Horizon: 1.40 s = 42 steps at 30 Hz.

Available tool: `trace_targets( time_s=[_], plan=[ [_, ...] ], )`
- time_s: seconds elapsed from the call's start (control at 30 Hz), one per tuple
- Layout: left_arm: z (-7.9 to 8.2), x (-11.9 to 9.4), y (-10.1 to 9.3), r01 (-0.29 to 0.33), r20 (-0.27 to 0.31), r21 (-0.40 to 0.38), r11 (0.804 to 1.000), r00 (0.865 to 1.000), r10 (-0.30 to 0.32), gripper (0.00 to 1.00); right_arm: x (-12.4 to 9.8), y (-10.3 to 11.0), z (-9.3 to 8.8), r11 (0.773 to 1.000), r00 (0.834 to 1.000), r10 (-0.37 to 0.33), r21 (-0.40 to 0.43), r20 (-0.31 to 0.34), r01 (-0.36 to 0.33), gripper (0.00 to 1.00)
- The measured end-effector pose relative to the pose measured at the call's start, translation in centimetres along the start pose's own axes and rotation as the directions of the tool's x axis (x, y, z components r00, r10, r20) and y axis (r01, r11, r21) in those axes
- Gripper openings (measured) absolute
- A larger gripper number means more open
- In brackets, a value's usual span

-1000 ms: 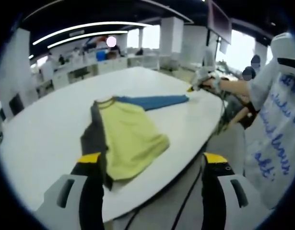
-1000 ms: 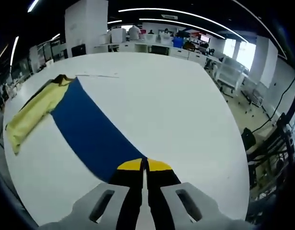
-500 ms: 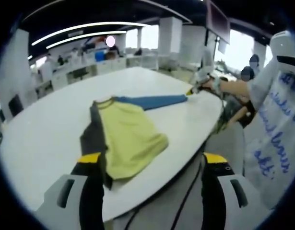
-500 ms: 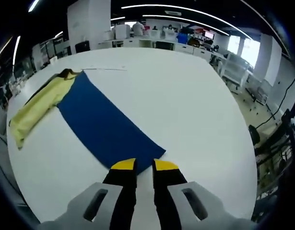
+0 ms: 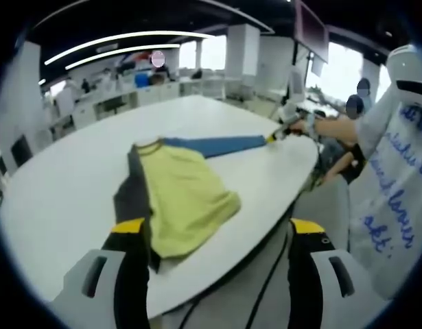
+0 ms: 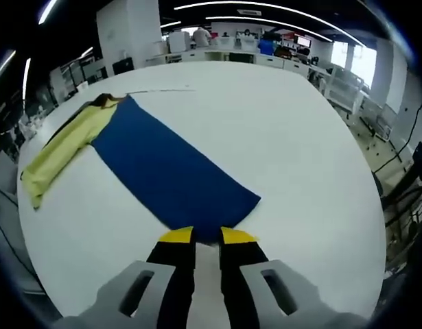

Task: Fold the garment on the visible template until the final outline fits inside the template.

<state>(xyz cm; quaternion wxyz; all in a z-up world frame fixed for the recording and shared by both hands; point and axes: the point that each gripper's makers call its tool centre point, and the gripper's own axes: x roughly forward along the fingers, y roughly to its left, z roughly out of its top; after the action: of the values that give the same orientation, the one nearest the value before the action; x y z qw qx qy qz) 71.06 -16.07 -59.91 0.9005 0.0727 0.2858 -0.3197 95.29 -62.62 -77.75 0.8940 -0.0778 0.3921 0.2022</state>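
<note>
Right gripper view: right gripper (image 6: pixel 206 236), jaws slightly parted and holding nothing, sits at the cuff of the long blue fabric sleeve (image 6: pixel 171 168); sleeve's long axis runs away to the yellow cloth shirt body (image 6: pixel 63 152) on the white round table (image 6: pixel 293 151); left gripper (image 5: pixel 214 229), wide open, empty, hangs near the hem.
</note>
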Motion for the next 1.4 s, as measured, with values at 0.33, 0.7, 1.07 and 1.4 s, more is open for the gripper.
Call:
trace_targets(
  time_s=[0.33, 0.7, 1.07, 1.4],
  plan=[
    [-0.5, -0.2, 0.1, -0.006, -0.003, -0.011, 1.000, 1.000, 0.006, 0.79, -1.0, -0.4, 1.7, 1.000, 1.000, 0.002, -0.016, 0.031, -0.001, 0.02],
    [-0.4, -0.1, 0.0, 0.001, 0.004, -0.009, 1.000, 1.000, -0.001, 0.79, -1.0, -0.5, 1.0, 0.999, 1.000, -0.006, -0.049, -0.008, 0.005, 0.02],
    [-0.7, -0.2, 0.0, -0.001, -0.004, -0.012, 1.000, 1.000, 0.001, 0.79, -0.2, -0.9, -0.5, 1.000, 0.999, -0.021, -0.017, -0.032, 0.020, 0.02],
    [-0.8, -0.1, 0.0, -0.001, -0.002, -0.017, 1.000, 1.000, 0.001, 0.79, -0.6, -1.5, -0.9, 0.999, 0.998, -0.046, -0.009, -0.036, 0.046, 0.05]
  ],
)
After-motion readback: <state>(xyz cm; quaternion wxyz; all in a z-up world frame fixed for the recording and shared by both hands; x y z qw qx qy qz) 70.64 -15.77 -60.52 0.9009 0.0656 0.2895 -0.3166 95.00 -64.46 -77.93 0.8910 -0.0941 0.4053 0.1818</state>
